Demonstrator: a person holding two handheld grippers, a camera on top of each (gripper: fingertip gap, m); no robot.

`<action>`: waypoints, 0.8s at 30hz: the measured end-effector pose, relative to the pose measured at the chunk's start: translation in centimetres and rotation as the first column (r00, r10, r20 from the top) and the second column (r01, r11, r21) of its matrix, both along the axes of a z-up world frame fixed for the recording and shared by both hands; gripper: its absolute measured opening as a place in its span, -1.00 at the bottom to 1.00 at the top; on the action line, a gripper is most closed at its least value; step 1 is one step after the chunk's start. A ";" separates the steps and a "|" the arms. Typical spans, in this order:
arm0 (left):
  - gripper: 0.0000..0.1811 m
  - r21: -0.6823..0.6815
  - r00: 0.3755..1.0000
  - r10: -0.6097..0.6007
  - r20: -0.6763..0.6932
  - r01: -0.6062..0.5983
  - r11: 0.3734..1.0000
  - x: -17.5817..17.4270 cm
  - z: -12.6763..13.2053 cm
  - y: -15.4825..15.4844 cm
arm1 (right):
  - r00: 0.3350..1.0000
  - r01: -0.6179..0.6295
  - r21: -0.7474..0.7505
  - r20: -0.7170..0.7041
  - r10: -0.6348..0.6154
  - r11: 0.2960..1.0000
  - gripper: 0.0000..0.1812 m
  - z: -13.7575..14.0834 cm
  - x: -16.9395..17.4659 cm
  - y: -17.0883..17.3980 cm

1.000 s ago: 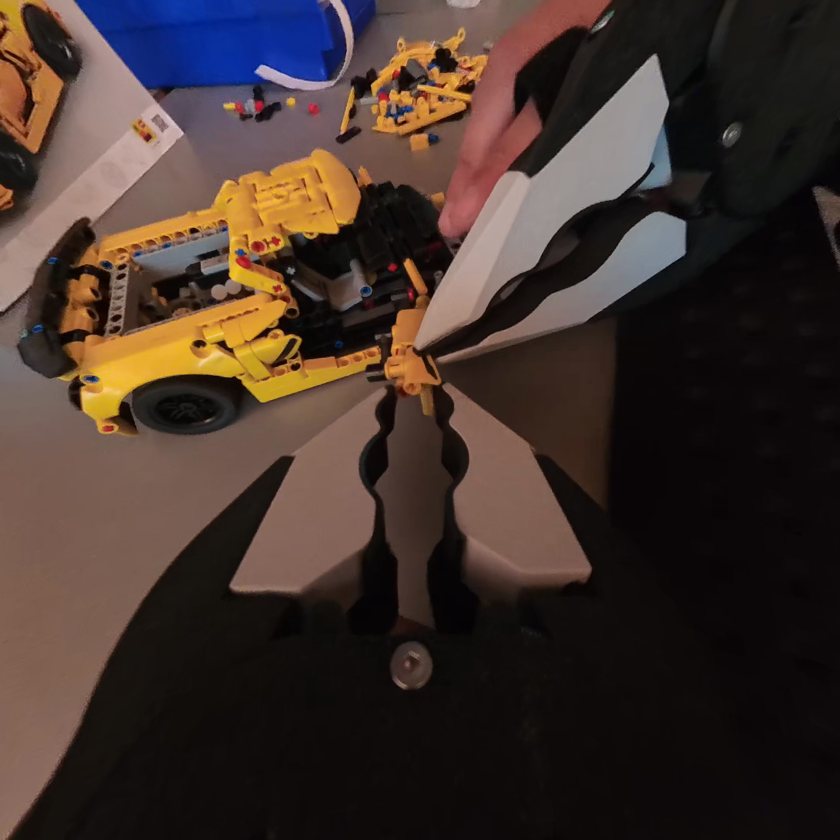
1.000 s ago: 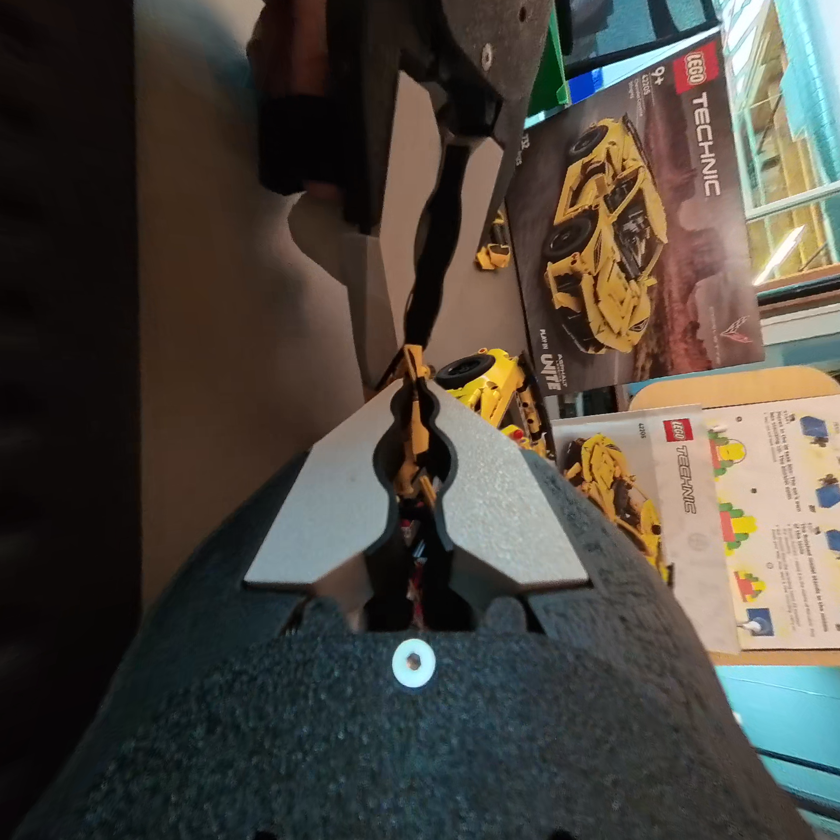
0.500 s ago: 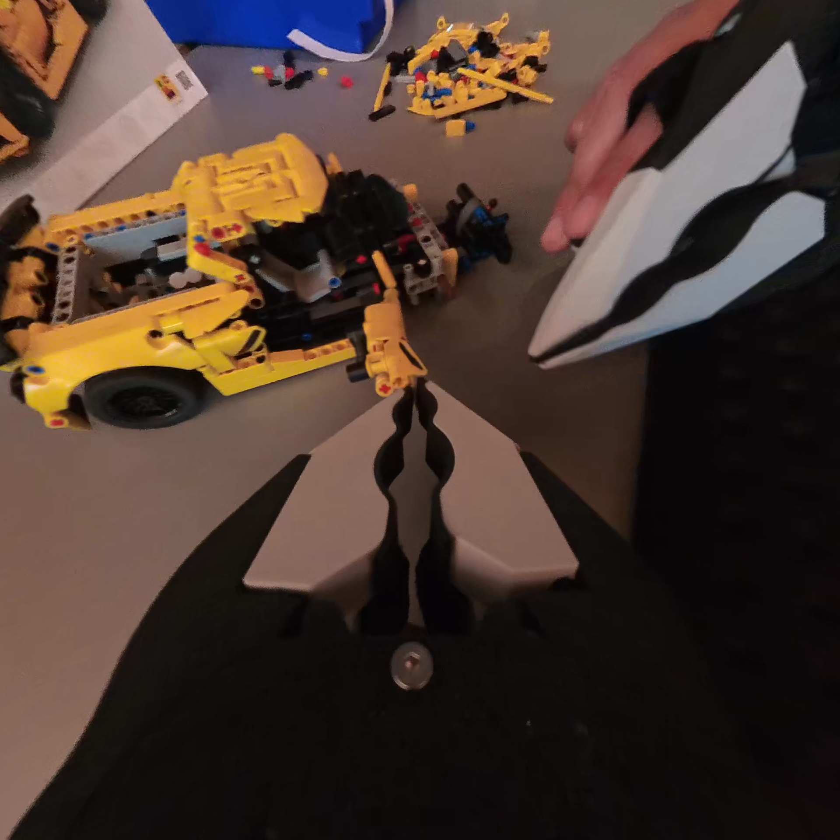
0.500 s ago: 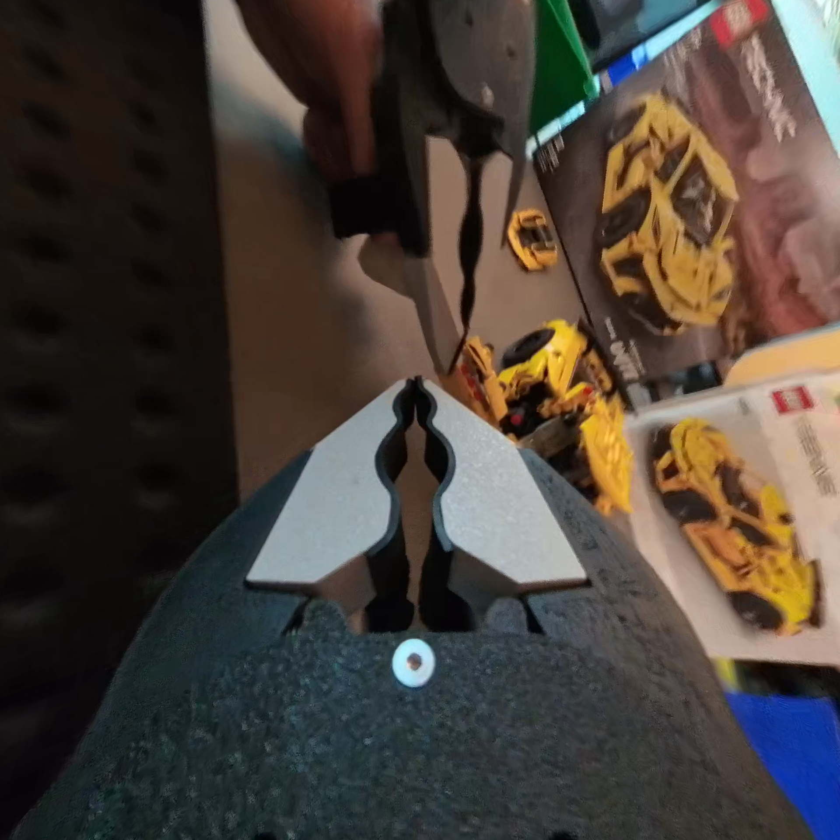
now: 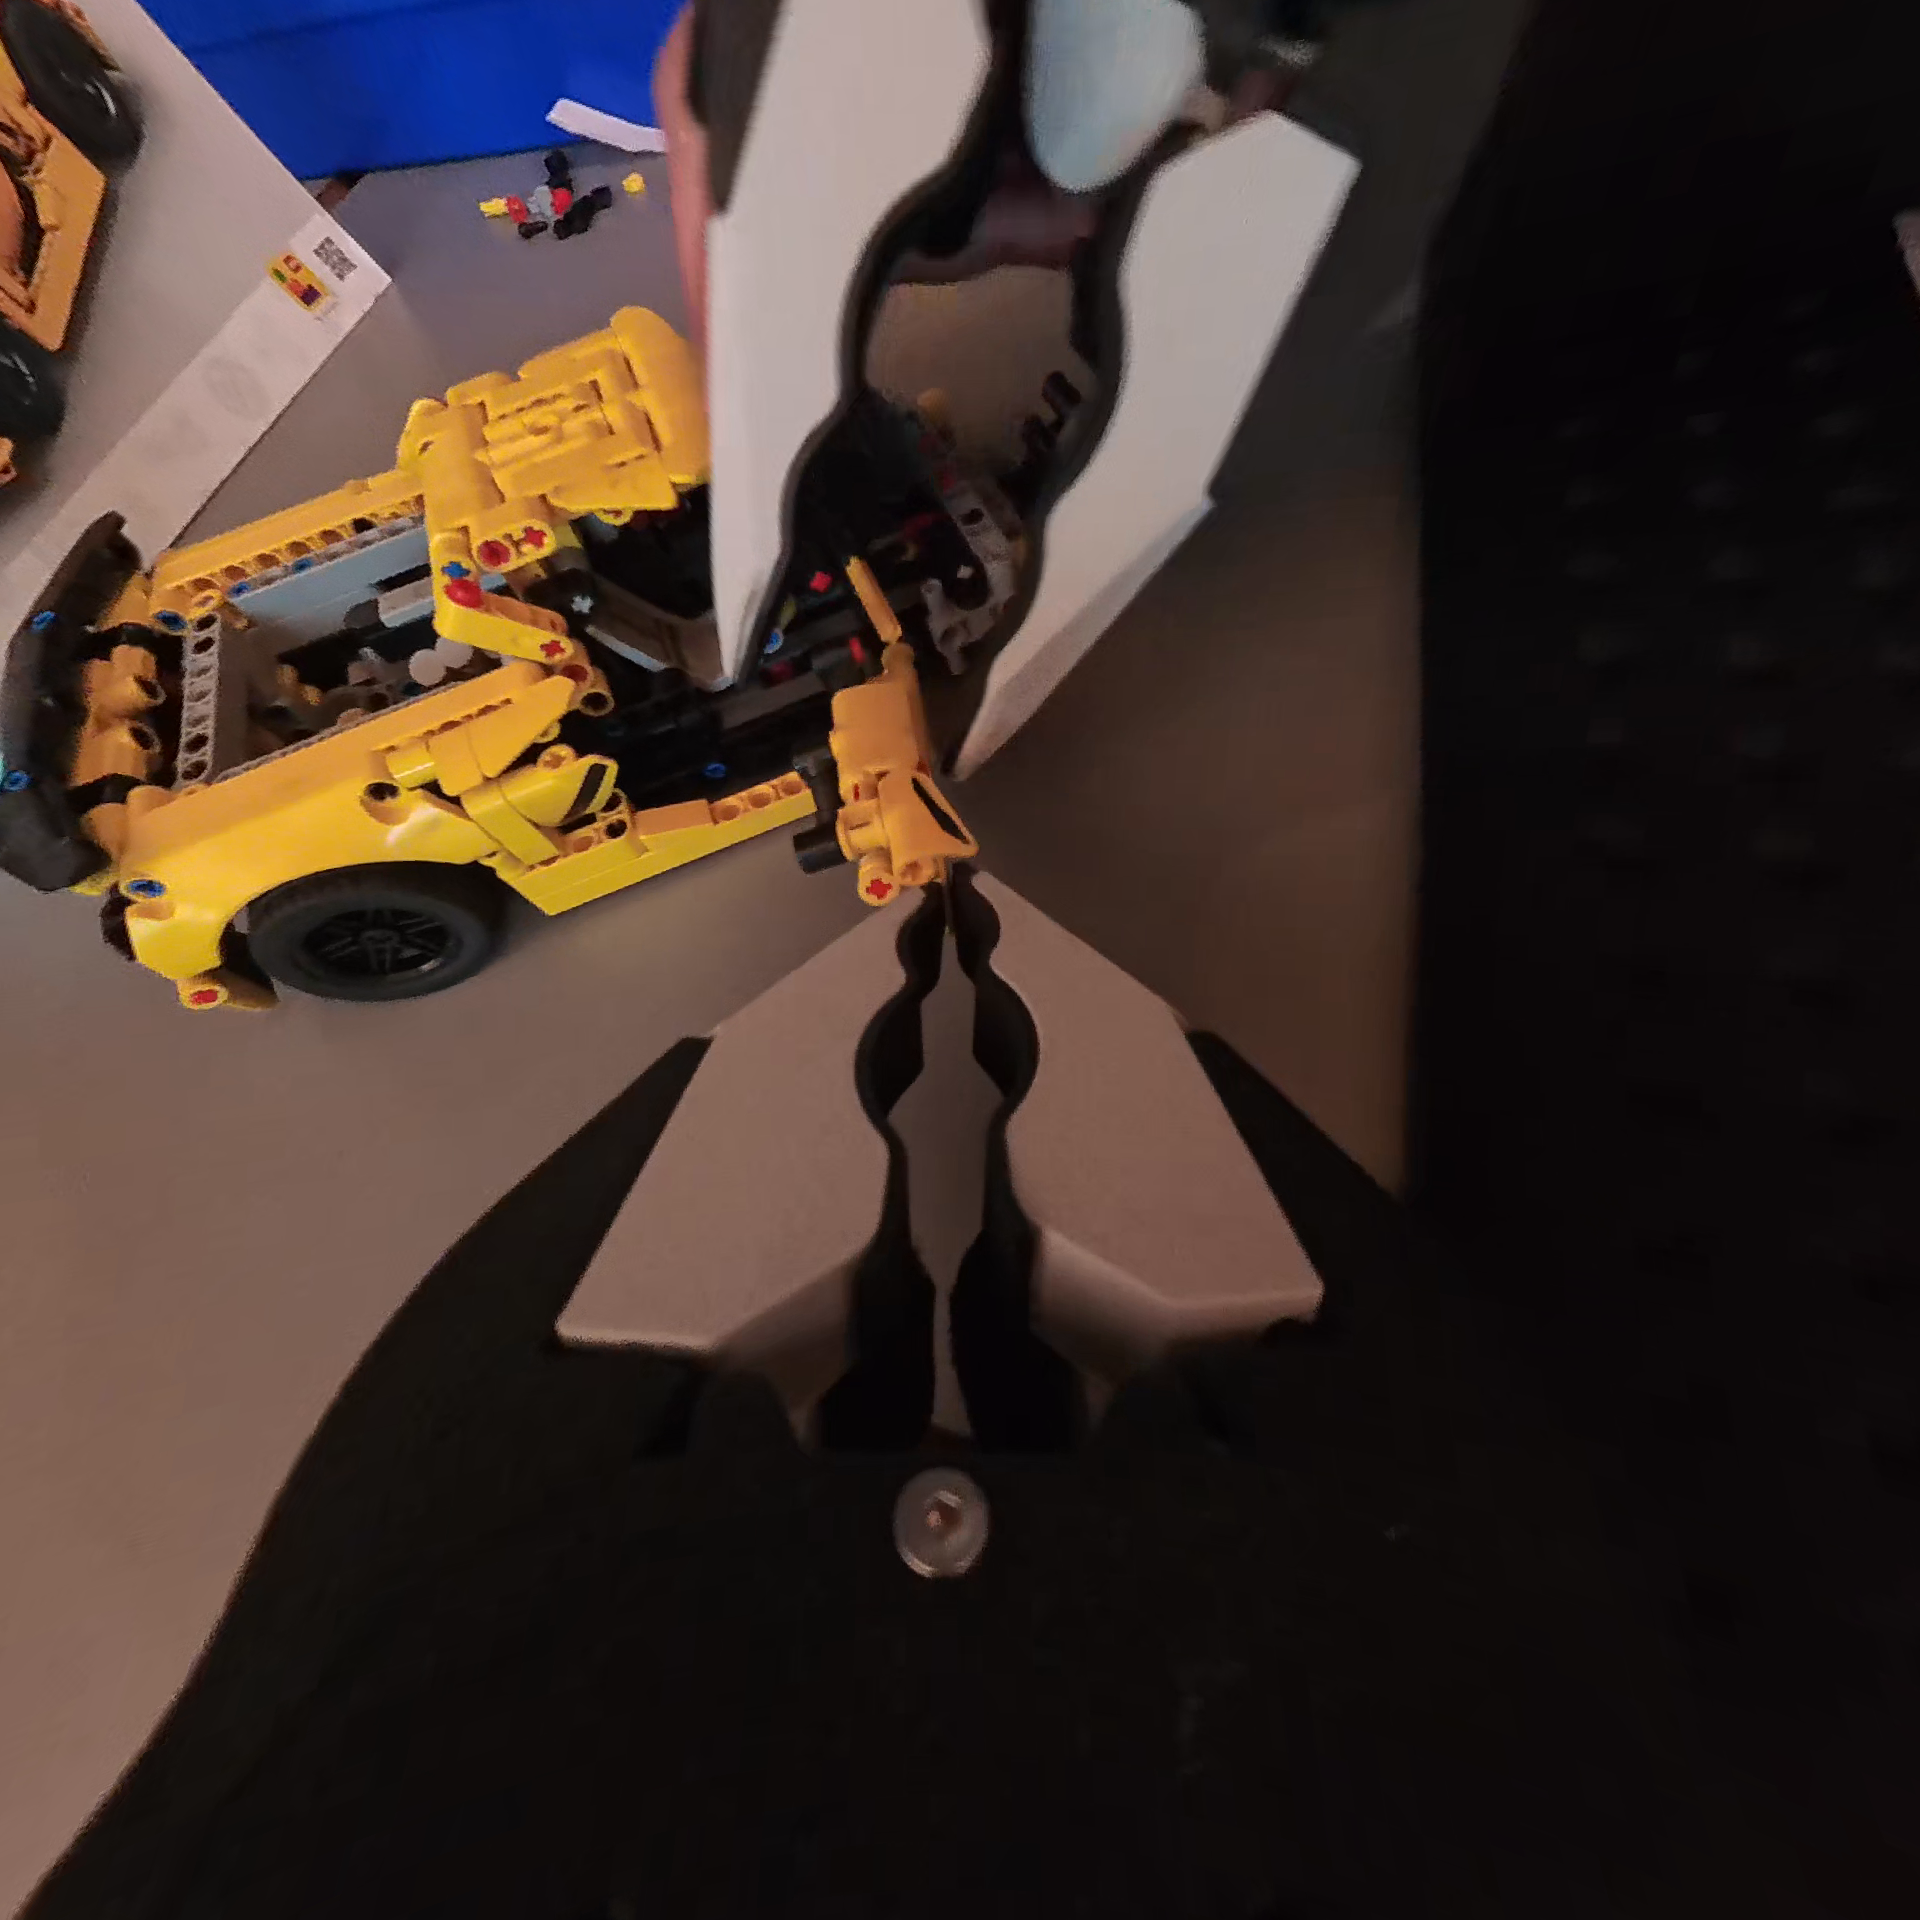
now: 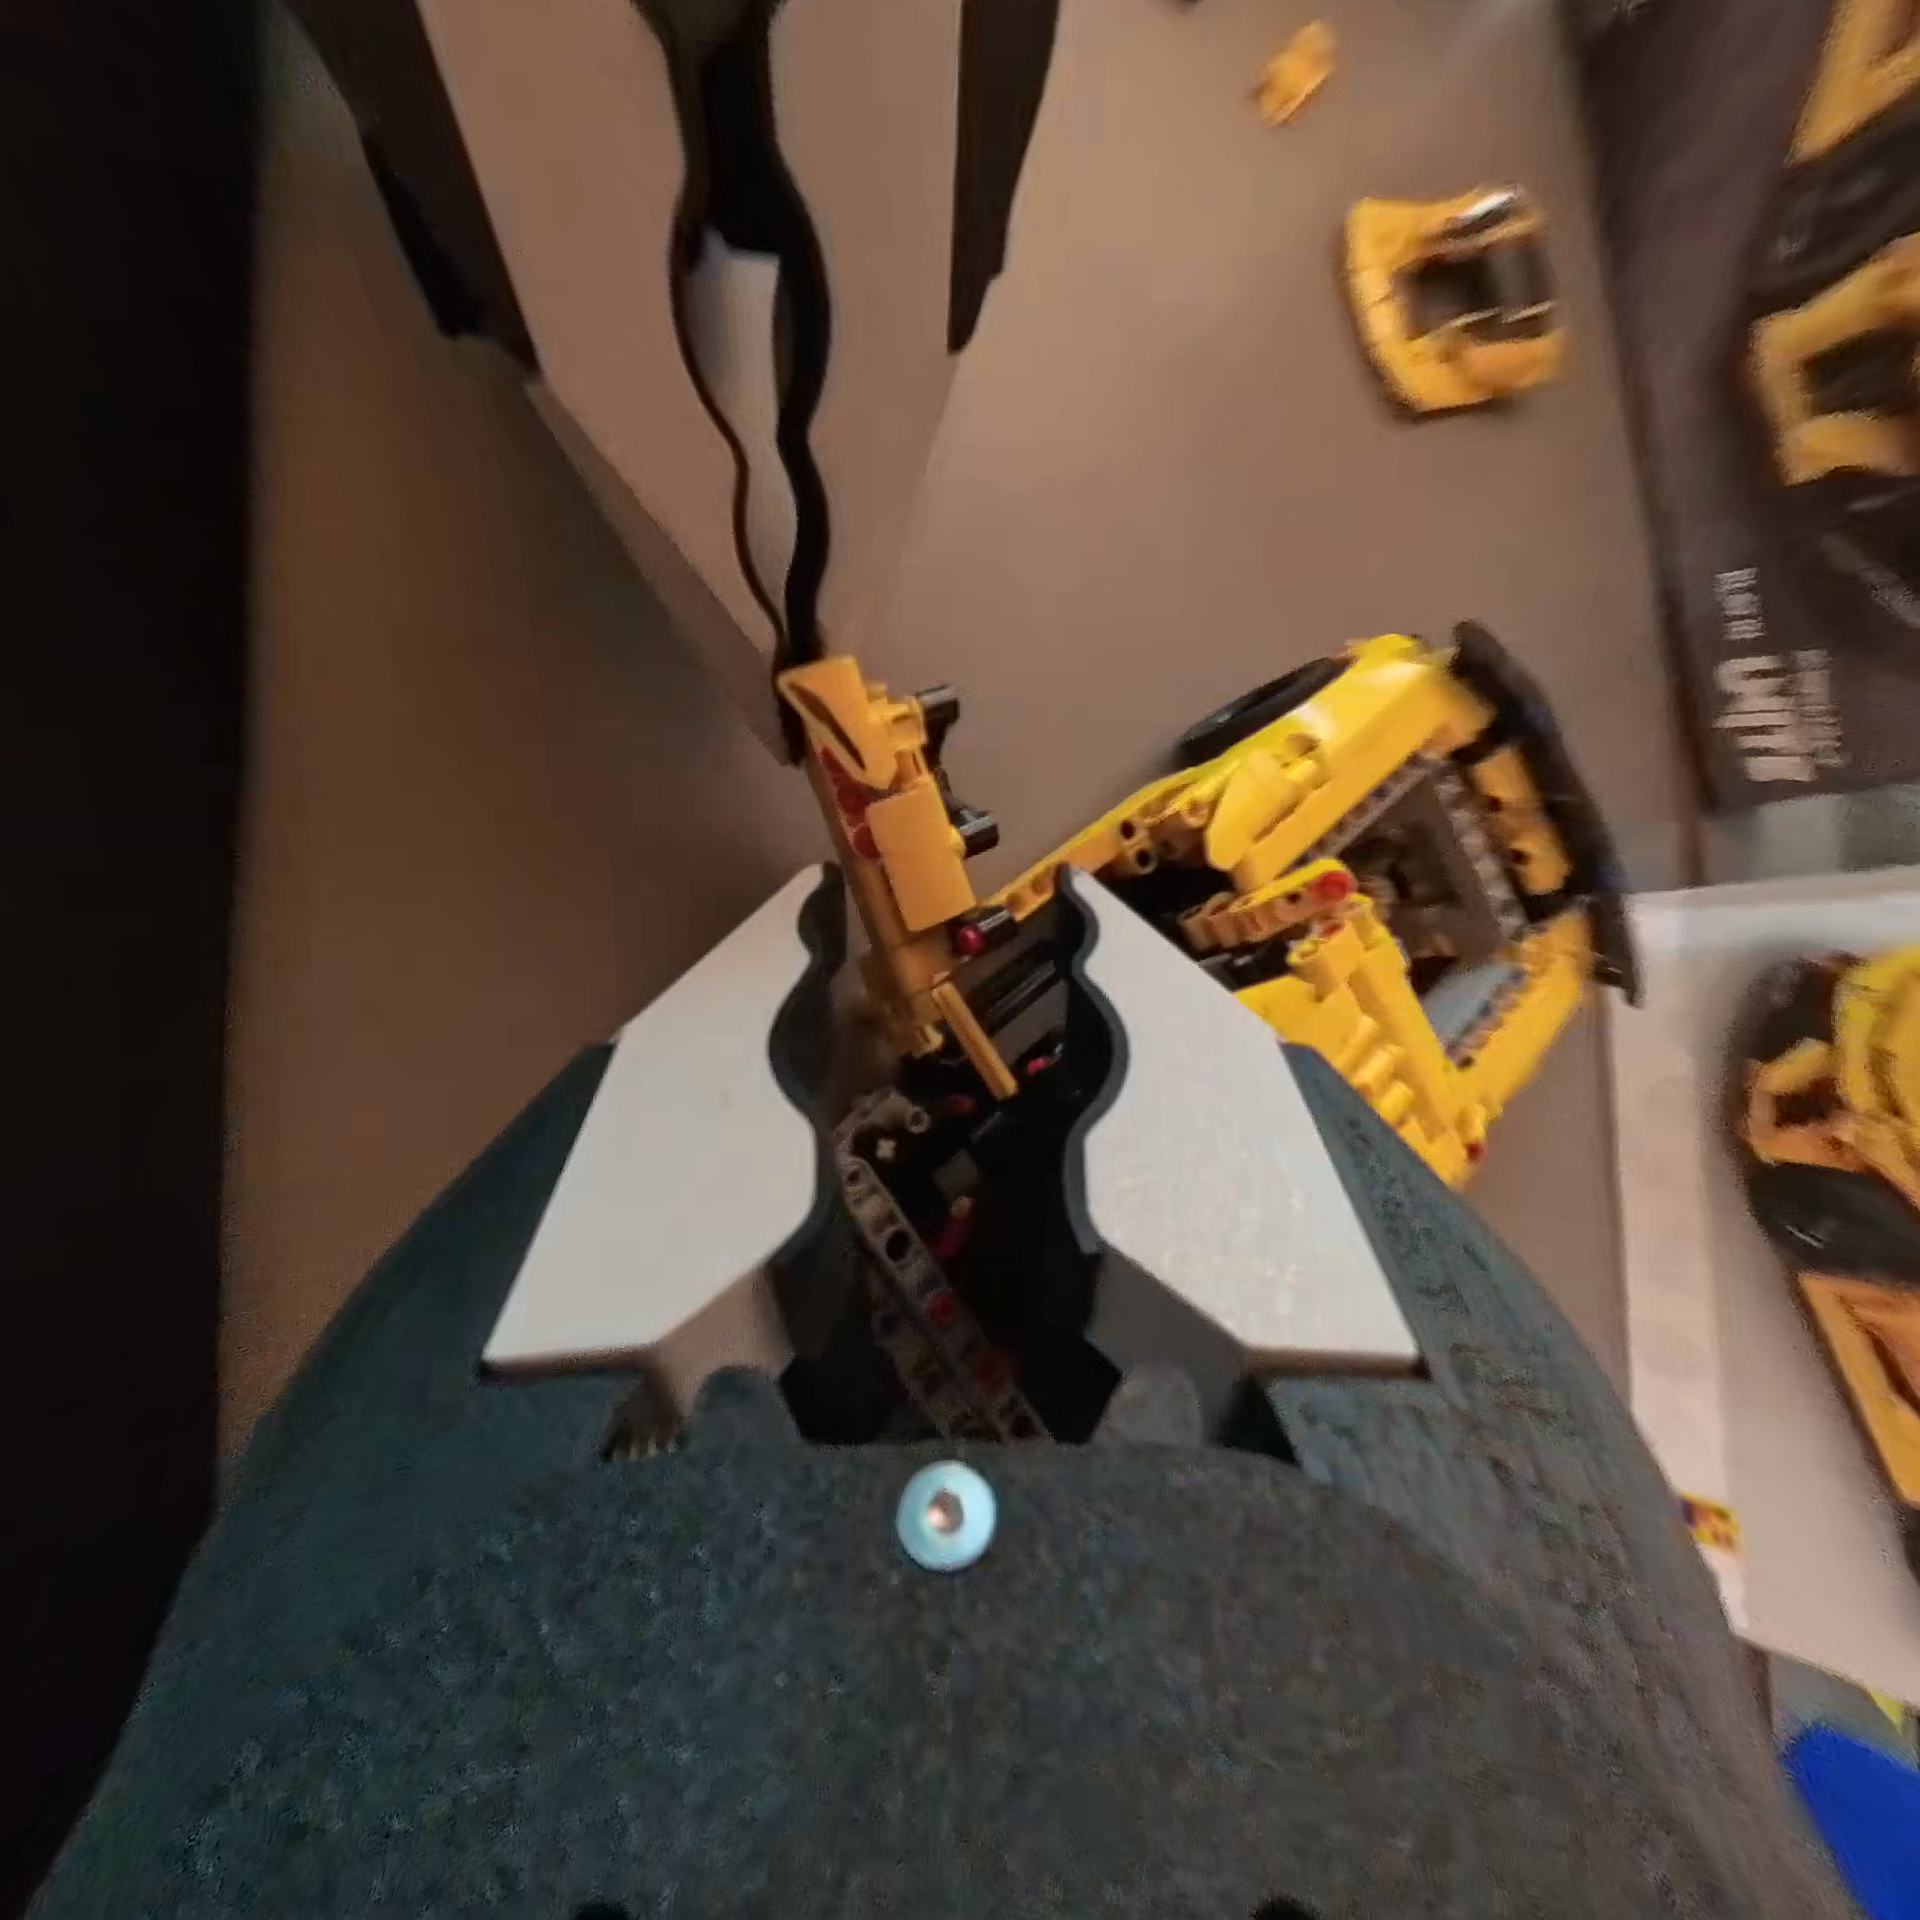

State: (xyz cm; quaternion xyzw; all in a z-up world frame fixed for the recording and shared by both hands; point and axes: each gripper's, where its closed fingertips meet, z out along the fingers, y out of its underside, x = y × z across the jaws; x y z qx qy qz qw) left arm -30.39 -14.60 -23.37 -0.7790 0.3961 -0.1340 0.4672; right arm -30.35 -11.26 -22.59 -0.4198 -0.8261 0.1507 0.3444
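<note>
A yellow brick-built car (image 5: 416, 748) stands on the grey table (image 5: 312, 1247), with its black chassis front bare. My left gripper (image 5: 951, 883) is shut on the lower edge of a small yellow sub-assembly (image 5: 883, 769) and holds it against the car's front side. My right gripper (image 6: 948, 894) is open, with its jaws on either side of that sub-assembly (image 6: 904, 831) and the black chassis front. In the left wrist view its white fingers (image 5: 790, 312) come down from above over the car's front. The left gripper (image 6: 795, 623) also shows in the right wrist view.
A blue bag (image 5: 416, 73) and some loose small bricks (image 5: 551, 203) lie beyond the car. A white booklet (image 5: 208, 395) lies at the left. A dark printed box (image 6: 1787, 468) and a separate yellow body part (image 6: 1444, 301) lie past the car. The table edge (image 5: 1403, 727) borders dark floor at the right. Both grippers' tips are close together, under 4 cm apart.
The right gripper let go of the yellow sub-assembly and pulled away shut. It has now come back open over the sub-assembly and chassis front. The left gripper closed on the sub-assembly.
</note>
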 end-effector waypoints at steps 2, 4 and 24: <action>-0.99 0.010 1.000 0.017 -0.017 -0.017 1.000 -0.4 -0.1 0.1 | 0.995 -0.045 -0.031 0.088 0.048 0.999 -0.58 -0.1 -0.4 -0.2; -0.99 -0.006 0.998 0.057 -0.004 -0.057 0.998 -1.1 0.0 0.2 | 0.987 -0.091 0.012 0.136 0.089 0.996 -0.65 -0.2 -0.9 -0.3; -0.53 -0.012 0.982 0.179 0.055 -0.179 0.984 -2.5 1.3 2.4 | 0.998 0.035 -0.133 -0.042 -0.041 0.990 -0.82 0.7 -1.6 1.6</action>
